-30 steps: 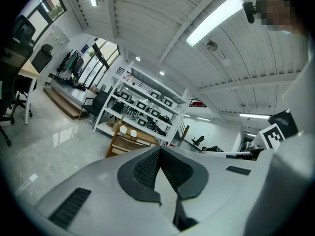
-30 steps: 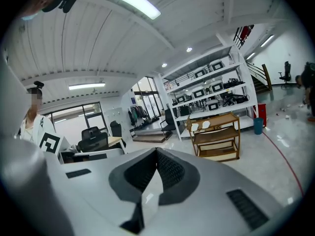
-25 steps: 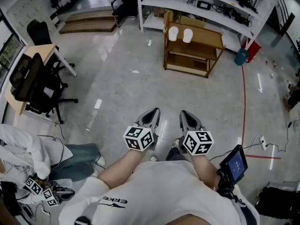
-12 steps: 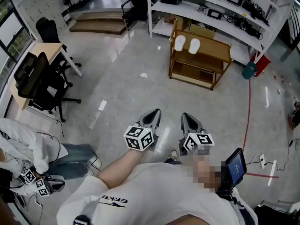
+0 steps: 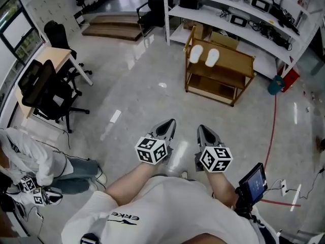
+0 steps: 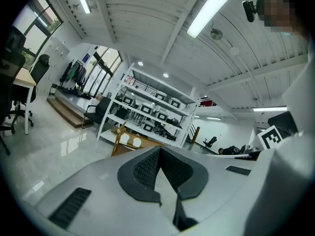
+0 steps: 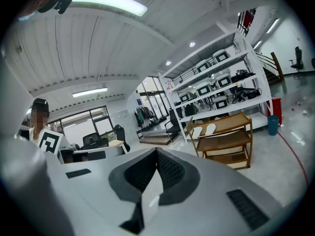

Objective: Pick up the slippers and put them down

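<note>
Your left gripper (image 5: 169, 122) and right gripper (image 5: 201, 128) are both closed and empty. The slippers (image 5: 203, 56) lie well ahead atop the wooden rack (image 5: 236, 60).

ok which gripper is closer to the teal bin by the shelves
Right. The right gripper is on the same side as the teal bin, though well short of it; the left gripper is beside the right one, farther away.

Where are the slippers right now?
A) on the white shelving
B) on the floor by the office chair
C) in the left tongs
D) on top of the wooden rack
D: both white slippers lie side by side on the wooden rack, on its top level; the left tongs and right tongs are shut and empty.
</note>
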